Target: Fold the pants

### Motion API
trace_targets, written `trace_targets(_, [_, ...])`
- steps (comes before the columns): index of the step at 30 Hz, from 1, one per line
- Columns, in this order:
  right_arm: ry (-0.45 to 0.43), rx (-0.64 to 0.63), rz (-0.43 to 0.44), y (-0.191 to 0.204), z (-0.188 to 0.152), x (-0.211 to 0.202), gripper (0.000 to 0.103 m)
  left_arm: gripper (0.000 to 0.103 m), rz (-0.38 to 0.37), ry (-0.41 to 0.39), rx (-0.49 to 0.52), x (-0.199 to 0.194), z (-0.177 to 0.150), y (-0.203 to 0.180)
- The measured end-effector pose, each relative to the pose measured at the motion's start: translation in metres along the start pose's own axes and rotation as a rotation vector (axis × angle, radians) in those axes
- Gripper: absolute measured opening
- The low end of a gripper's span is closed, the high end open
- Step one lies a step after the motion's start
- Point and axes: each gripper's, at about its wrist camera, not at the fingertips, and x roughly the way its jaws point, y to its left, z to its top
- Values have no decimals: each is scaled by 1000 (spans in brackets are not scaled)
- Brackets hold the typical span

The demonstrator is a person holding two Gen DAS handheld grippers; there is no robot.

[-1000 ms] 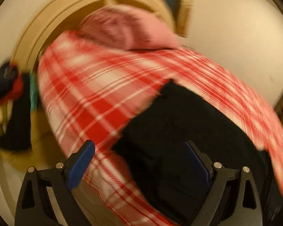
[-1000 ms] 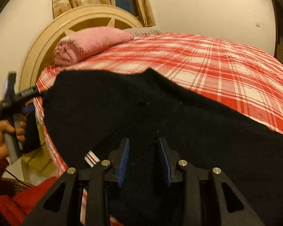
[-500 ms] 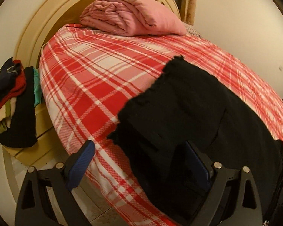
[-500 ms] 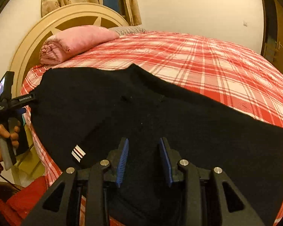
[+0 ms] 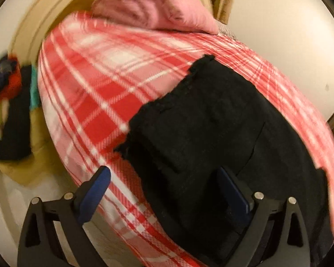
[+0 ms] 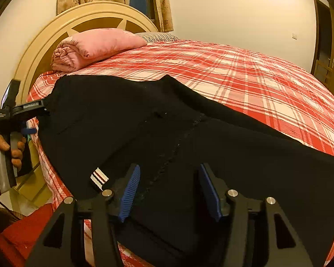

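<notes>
Opening right tongs (image 6: 170, 189) over black pants (image 6: 189, 133) on plaid bed (image 6: 256, 77)

The right gripper (image 6: 169, 189) is angling downward, its jaws opening. The left gripper (image 5: 164, 191) is gaping wide, a hand (image 6: 2, 153) gripping its handle.

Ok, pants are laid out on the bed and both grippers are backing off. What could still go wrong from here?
The black pants lie close to the near edge of the plaid bed, so they could slide off. The right gripper is opening with cloth between its jaws; a pad may drag it. The left gripper, open, straddles the waist edge and could snag it.
</notes>
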Motion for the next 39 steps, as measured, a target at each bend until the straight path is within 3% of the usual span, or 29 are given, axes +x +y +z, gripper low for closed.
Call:
trace_targets(4, [0, -1, 4, 0, 0, 0, 59, 99, -86, 9, -224, 0, -7, 32])
trace_targets(12, [-1, -7, 8, 1, 0, 0, 60, 97, -215, -45, -246, -6, -8, 24])
trace_targets(15, [0, -7, 8, 2, -1, 1, 60, 83, -243, -56, -260, -6, -6, 23])
trace_targets(20, [1, -6, 9, 1, 0, 1, 61, 78, -244, -47, -248, -1, -8, 24])
trace_targets(25, [-1, -2, 11, 1, -1, 1, 61, 80, -255, -52, -341, -2, -1, 38])
trace_targets(30, [-4, -1, 16, 1, -2, 1, 62, 80, -178, -49, -234, 4, -3, 19])
trace_targets(35, [-8, 6, 22, 0, -2, 0, 62, 50, -196, -61, -231, 2, 0, 23])
trace_targets(37, [-7, 2, 19, 1, -2, 0, 62, 33, -235, -67, -227, -1, 1, 28])
trace_targets(39, [-5, 0, 20, 0, -1, 0, 62, 31, -249, -73, -204, -3, 4, 25])
